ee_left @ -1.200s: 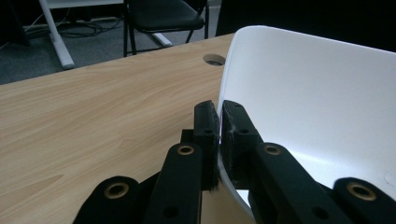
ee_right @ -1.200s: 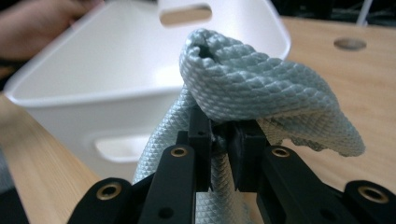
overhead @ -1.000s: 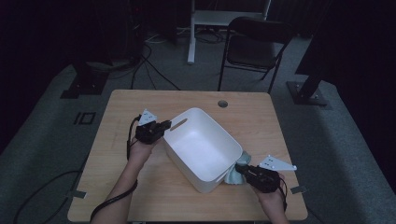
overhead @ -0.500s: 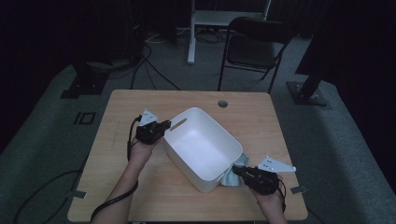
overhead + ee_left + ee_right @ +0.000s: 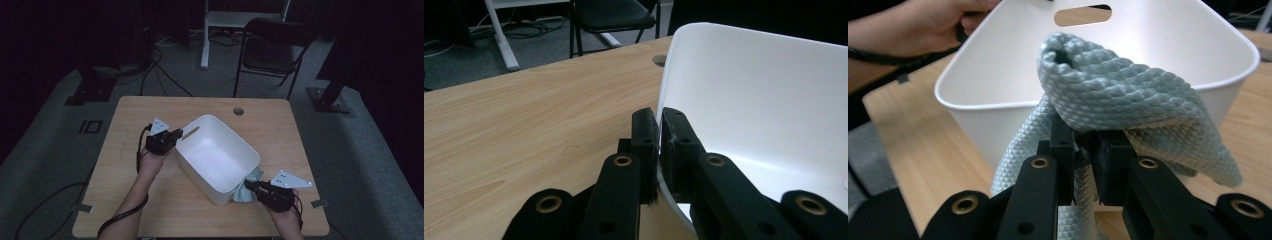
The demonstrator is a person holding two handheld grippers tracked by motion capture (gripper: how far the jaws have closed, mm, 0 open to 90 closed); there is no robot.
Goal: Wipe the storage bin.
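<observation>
Right claw (image 5: 1083, 150) clamps grey-green waffle-knit cloth (image 5: 1128, 100); left claw (image 5: 659, 145) pinches white bin (image 5: 220, 155) rim.

I'm seeing a light wooden table (image 5: 130, 200) carrying a white plastic bin (image 5: 216, 156) near its middle, with a grey-green cloth (image 5: 246, 190) lying against the bin's near right corner.

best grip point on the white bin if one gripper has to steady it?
Probably the thin top rim of the white bin, taken from outside with one jaw on each face of the wall. The left gripper already pinches it this way. The wall is thin and upright; the slot handle is a second option.
</observation>
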